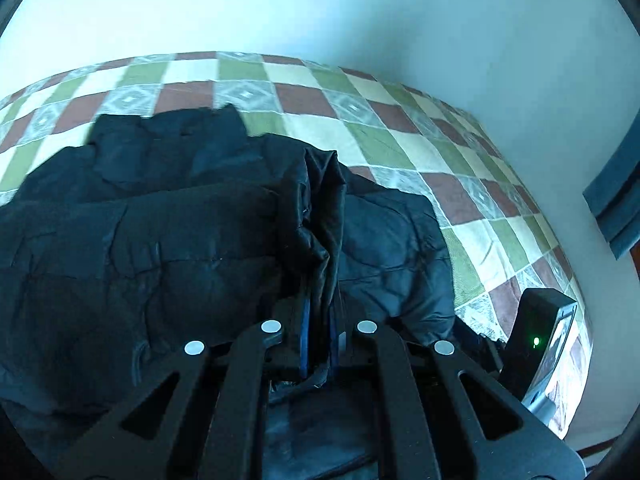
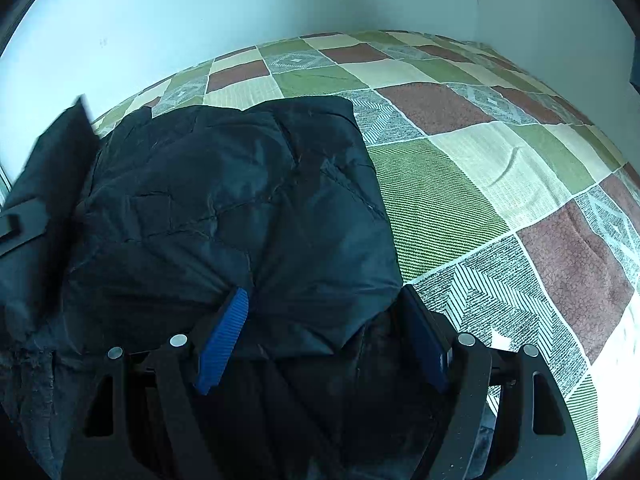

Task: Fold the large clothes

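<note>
A dark quilted jacket (image 2: 240, 208) is spread on a checkered bedspread (image 2: 460, 168), toward the edge by the wall (image 1: 320, 8). A bunched fold of it is pinched between the narrowed jaws of the left gripper (image 1: 320, 332). The right gripper (image 2: 324, 328) is held wide, its blue pads (image 2: 222, 340) pressed against the jacket's near edge.

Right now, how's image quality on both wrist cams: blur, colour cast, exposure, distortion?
Left wrist: blue-cyan cast, strong fisheye bending of the checkered quilt, black padded jacket underexposed with little detail, slightly soft; left gripper clamps a fold. Right wrist: same cast, sharper quilt weave, motion blur on the dark object at the left edge; right gripper open over the jacket.
</note>
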The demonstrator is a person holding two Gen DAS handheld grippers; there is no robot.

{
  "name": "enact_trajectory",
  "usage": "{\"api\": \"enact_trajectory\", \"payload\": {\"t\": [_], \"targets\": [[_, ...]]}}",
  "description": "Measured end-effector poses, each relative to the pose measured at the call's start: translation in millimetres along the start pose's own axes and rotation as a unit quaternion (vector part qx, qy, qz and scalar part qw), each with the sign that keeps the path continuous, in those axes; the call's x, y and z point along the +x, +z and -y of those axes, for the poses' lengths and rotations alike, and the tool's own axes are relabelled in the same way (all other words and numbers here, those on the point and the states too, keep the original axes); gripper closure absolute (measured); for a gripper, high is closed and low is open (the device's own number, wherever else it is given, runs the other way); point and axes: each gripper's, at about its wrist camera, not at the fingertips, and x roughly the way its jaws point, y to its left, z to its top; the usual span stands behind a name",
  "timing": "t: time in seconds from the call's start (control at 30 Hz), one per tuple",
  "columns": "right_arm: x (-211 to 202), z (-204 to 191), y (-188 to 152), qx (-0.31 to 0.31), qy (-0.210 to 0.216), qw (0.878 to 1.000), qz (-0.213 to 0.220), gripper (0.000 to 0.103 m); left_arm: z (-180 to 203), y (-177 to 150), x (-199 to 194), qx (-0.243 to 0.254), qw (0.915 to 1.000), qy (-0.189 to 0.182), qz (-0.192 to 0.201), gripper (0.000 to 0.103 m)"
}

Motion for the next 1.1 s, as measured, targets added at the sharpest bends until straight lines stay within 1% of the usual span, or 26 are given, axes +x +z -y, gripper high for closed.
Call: {"api": "enact_trajectory", "payload": {"t": [0.1,0.27,0.37,0.47,0.5,0.53,0.57,0.6,0.63,0.73,0.8,0.87,0.93,1.0,1.07,1.1], "targets": [[-0.1,0.8,-0.3,0.001,0.002,1.000,0.000,0.027,8.2,-1.6,15.2,0.005,0.9999,-0.001,-0.013,0.097],[0.3,1.4,-0.4,0.001,0.002,1.000,0.000,0.027,9.0,-9.0,39.5,0.004,0.9994,0.001,-0.036,0.097],[0.3,1.4,-0.4,0.001,0.002,1.000,0.000,0.027,7.5,-12.1,47.7,0.000,0.9992,0.000,-0.041,0.096],[0.2,1.2,-0.3,0.001,0.002,1.000,0.000,0.027,7.9,-12.5,47.5,-0.002,0.9992,-0.003,-0.041,0.094],[0.2,1.1,-0.3,0.001,0.002,1.000,0.000,0.027,7.9,-12.3,45.5,-0.006,0.9992,-0.007,-0.040,0.091],[0.2,0.9,-0.3,0.001,0.002,1.000,0.000,0.027,7.6,-12.2,41.8,-0.011,0.9992,-0.009,-0.038,0.084],[0.3,0.9,-0.3,0.000,0.002,1.000,0.000,0.027,7.5,-12.5,37.7,-0.013,0.9991,-0.013,-0.038,0.079],[0.0,0.9,-0.5,0.000,0.001,1.000,0.000,0.027,7.4,-13.2,32.3,-0.015,0.9991,-0.013,-0.037,0.069],[-0.2,0.8,-0.5,0.000,0.001,1.000,0.000,0.027,6.8,-14.4,26.1,-0.016,0.9992,-0.015,-0.034,0.063],[-0.4,0.6,0.0,-0.001,0.000,1.000,-0.001,0.027,1.2,-19.2,3.5,-0.020,0.9994,-0.016,-0.023,0.056],[-1.4,0.6,1.0,0.000,0.001,1.000,-0.002,0.027,-8.6,-23.6,-16.4,-0.019,0.9997,-0.006,-0.011,0.055],[-4.0,1.4,2.6,0.000,0.002,1.000,-0.005,0.027,-27.4,-29.4,-40.7,-0.022,0.9997,0.012,0.005,0.054],[-13.1,2.3,4.3,-0.004,-0.003,1.000,-0.005,0.027,-53.5,-36.0,-64.6,-0.024,0.9983,0.050,0.021,0.054],[-25.4,3.0,4.8,-0.004,-0.007,1.000,0.000,0.027,-85.5,-42.6,-86.6,-0.024,0.9940,0.101,0.034,0.054],[-40.7,1.3,5.3,0.002,0.006,1.000,0.008,0.027,-115.5,-48.0,-102.5,-0.034,0.9880,0.145,0.043,0.054],[-45.9,-0.9,5.7,0.002,0.013,1.000,0.012,0.028,-127.4,-50.0,-107.8,-0.041,0.9854,0.159,0.044,0.054]]}}
